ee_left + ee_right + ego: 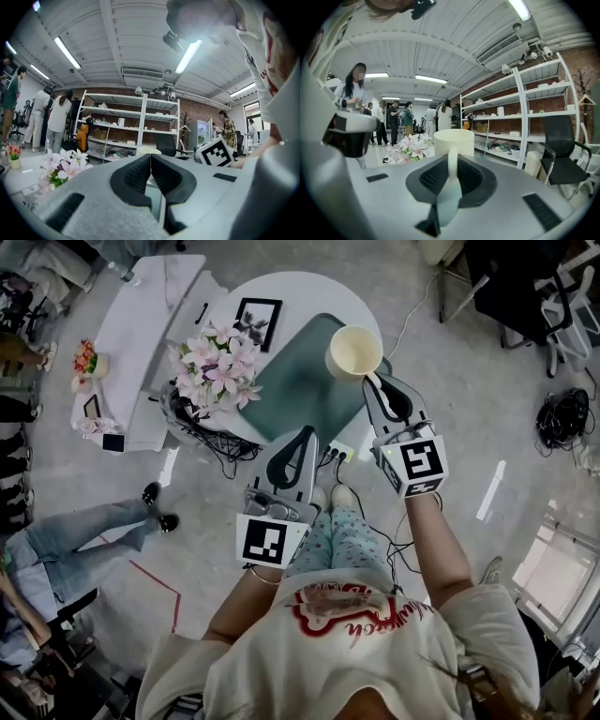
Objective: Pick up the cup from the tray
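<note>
A cream cup (354,352) sits at the far right corner of the green tray (295,390) on the round white table (281,287). My right gripper (373,381) is shut on the cup's handle. In the right gripper view the handle (452,187) runs between the two pads and the cup (453,140) stands upright just past them. Whether the cup rests on the tray I cannot tell. My left gripper (305,432) hovers at the table's near edge, shut and empty; its pads (140,176) meet in the left gripper view.
A bunch of pink flowers (216,367) and a framed picture (258,322) stand on the table left of the tray. Cables and a power strip (339,450) lie under the near edge. A white bench (141,334) is at the left, and a seated person's legs (84,540) are beside it.
</note>
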A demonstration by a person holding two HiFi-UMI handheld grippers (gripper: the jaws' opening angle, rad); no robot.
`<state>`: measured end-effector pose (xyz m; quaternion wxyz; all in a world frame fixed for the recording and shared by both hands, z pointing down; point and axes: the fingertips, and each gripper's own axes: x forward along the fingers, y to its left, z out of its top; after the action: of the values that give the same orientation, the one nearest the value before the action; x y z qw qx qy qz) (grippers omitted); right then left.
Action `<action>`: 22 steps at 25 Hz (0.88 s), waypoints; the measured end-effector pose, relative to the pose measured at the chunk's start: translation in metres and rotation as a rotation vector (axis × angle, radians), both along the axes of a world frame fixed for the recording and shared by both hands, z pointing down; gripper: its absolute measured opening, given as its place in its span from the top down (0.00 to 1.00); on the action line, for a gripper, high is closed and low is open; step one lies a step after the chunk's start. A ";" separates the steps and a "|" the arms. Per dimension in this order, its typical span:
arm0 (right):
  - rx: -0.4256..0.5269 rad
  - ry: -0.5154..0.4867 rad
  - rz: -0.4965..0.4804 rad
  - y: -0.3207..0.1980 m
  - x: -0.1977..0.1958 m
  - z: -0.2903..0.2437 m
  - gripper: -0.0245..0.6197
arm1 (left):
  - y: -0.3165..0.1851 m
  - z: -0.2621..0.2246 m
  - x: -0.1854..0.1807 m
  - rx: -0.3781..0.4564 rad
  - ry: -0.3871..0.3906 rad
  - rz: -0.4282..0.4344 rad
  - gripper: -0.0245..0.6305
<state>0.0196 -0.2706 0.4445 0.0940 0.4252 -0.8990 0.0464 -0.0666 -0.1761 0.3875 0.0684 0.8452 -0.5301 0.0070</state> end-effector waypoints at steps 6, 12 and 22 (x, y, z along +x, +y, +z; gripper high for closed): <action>0.011 0.003 -0.009 0.044 0.008 -0.062 0.88 | 0.005 -0.026 -0.007 0.075 -0.061 0.014 0.94; -0.001 -0.005 -0.009 0.076 0.016 -0.088 0.88 | 0.016 -0.046 0.003 0.080 -0.040 0.023 0.94; 0.010 -0.035 -0.020 0.085 0.015 -0.102 0.88 | 0.024 -0.057 0.012 0.097 -0.031 -0.011 0.94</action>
<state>0.0346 -0.1858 0.3429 0.0768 0.4158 -0.9049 0.0483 -0.0548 -0.1524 0.3306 0.0190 0.8445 -0.5353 -0.0060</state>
